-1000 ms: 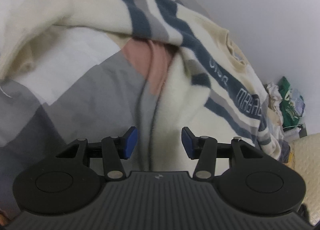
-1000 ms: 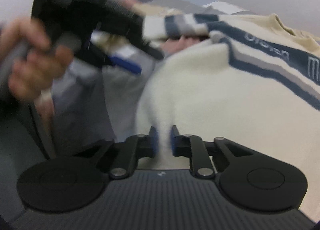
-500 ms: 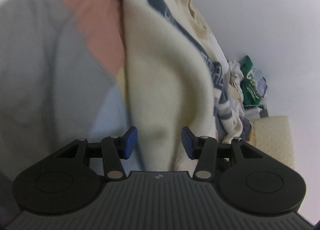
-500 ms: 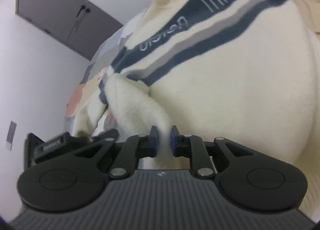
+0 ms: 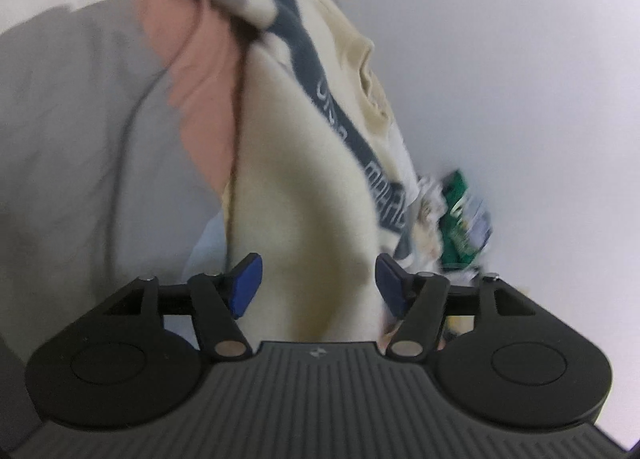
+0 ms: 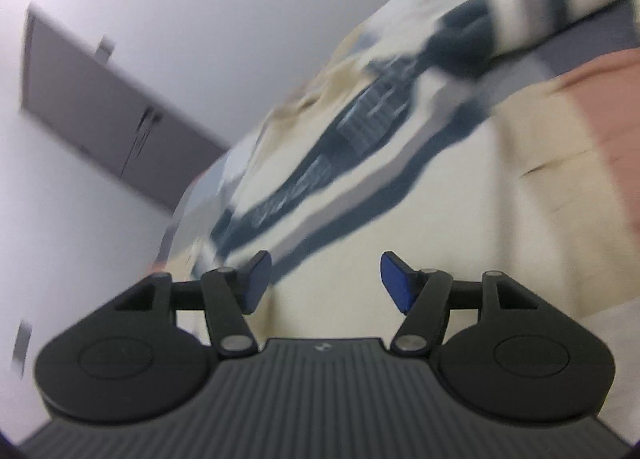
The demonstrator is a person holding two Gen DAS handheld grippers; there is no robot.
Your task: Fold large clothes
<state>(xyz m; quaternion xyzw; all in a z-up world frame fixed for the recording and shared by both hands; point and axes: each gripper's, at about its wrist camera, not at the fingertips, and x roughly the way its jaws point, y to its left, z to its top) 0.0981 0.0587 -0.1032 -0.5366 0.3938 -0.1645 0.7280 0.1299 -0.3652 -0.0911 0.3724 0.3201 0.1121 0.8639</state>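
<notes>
The cream sweater (image 5: 304, 195) with navy stripes lies on a patchwork bedsheet (image 5: 80, 131). The left gripper (image 5: 316, 279) is opening, cream fabric lying loose between its jaws. The right gripper (image 6: 325, 279) is opening above the sweater (image 6: 420, 227), pinching nothing.

Soft even daylight, heavy motion blur, fisheye-bent edges.

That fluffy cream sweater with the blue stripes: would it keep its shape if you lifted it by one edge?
Probably not. The cream sweater bunches into soft folds, so it would likely droop. Its fuzzy pile should grip rather than slip. It spreads wide over the patchwork bedding, so it probably drags.
</notes>
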